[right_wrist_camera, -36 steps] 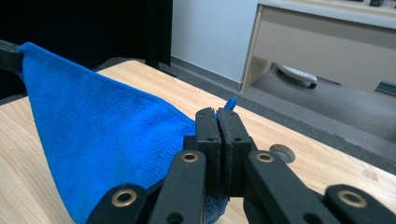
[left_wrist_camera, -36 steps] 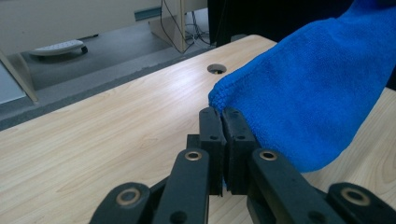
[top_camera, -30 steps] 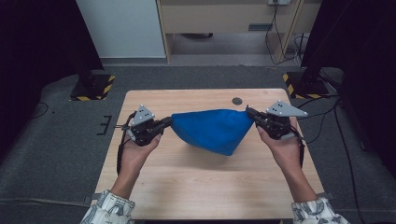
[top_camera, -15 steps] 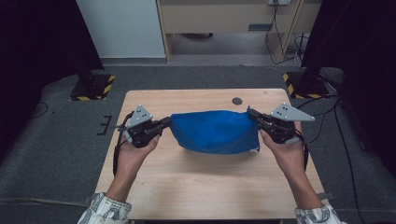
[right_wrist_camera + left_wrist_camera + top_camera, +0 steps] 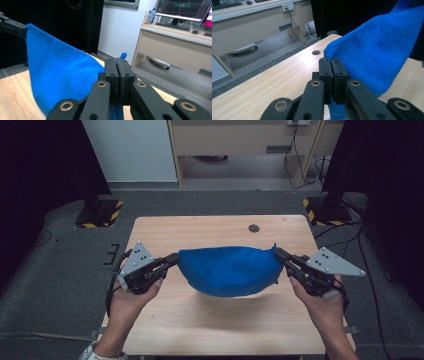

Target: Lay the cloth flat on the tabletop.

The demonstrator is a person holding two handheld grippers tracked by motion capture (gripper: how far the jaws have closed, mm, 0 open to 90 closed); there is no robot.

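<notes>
Blue microfibre cloth (image 5: 227,270) hangs mid-air over wooden counter (image 5: 210,320), sagging. Left gripper (image 5: 172,260) and right gripper (image 5: 279,254) jaws clamped on opposite corners. Pull apart evenly, keep level, avoid dragging.

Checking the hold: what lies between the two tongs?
In the high view, the blue cloth hangs stretched between the left tongs and right tongs.

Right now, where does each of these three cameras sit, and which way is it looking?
High view: above the person's side, looking down at the table; forearms, both hands show.
Left gripper view: on the left gripper, looking along its shut jaws at the cloth.
Right gripper view: on the right gripper, jaws pinching the cloth's other end.
All share the blue cloth.
</notes>
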